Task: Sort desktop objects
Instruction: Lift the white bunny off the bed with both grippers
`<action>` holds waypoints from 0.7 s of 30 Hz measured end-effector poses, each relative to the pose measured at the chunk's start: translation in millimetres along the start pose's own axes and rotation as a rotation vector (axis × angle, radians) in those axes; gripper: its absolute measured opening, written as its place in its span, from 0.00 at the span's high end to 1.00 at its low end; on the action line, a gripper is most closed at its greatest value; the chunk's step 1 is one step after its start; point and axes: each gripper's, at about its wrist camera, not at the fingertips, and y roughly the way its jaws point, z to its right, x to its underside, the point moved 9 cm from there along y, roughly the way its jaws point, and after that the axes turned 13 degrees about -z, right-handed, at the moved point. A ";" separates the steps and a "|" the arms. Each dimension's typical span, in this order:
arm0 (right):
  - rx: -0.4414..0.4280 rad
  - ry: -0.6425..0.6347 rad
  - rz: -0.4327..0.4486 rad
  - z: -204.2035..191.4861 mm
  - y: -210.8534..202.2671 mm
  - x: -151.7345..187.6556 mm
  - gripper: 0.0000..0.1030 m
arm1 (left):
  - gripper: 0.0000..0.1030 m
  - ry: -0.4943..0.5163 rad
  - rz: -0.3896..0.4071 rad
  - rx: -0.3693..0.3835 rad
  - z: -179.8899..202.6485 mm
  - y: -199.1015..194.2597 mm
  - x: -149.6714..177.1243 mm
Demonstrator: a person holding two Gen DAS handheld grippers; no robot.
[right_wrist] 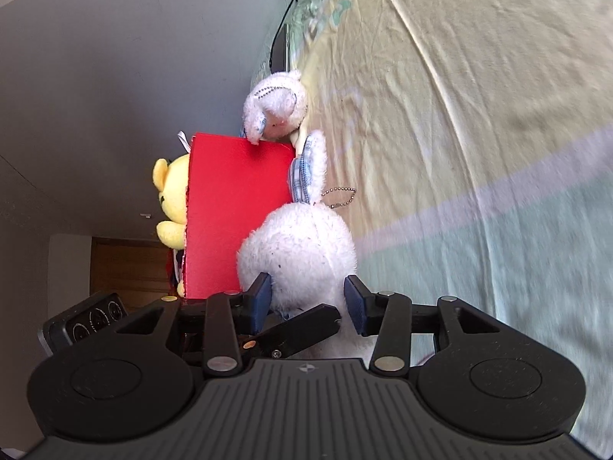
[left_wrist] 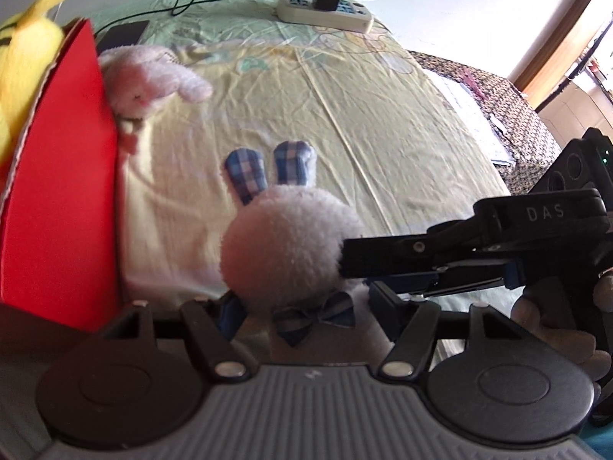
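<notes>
A white plush rabbit [left_wrist: 283, 241] with blue plaid ears and a plaid bow hangs just over the yellow sheet. My left gripper [left_wrist: 306, 310] is shut on its body below the head. My right gripper [left_wrist: 356, 272] comes in from the right and presses against the head. In the right wrist view the rabbit [right_wrist: 299, 253] fills the gap between the blue pads of my right gripper [right_wrist: 308, 303], shut on it. A left finger [right_wrist: 302, 326] shows beneath. A red box [left_wrist: 57, 191] at the left holds a yellow plush [left_wrist: 23, 57].
A second pale pink plush [left_wrist: 149, 80] lies against the red box's far corner. A white power strip [left_wrist: 325, 9] with a black charger and cables sits at the back, a black device [left_wrist: 122, 34] at back left. The yellow sheet [left_wrist: 383, 134] drops off at the right edge.
</notes>
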 end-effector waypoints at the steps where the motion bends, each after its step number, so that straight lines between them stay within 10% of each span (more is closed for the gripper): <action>1: 0.001 -0.006 0.011 -2.0 -2.1 2.6 0.55 | 0.34 0.010 0.006 0.002 2.4 -1.9 -0.1; 21: 0.051 -0.295 0.238 -118.0 1.4 40.9 0.55 | 0.34 0.093 0.264 0.095 -17.1 -113.0 11.1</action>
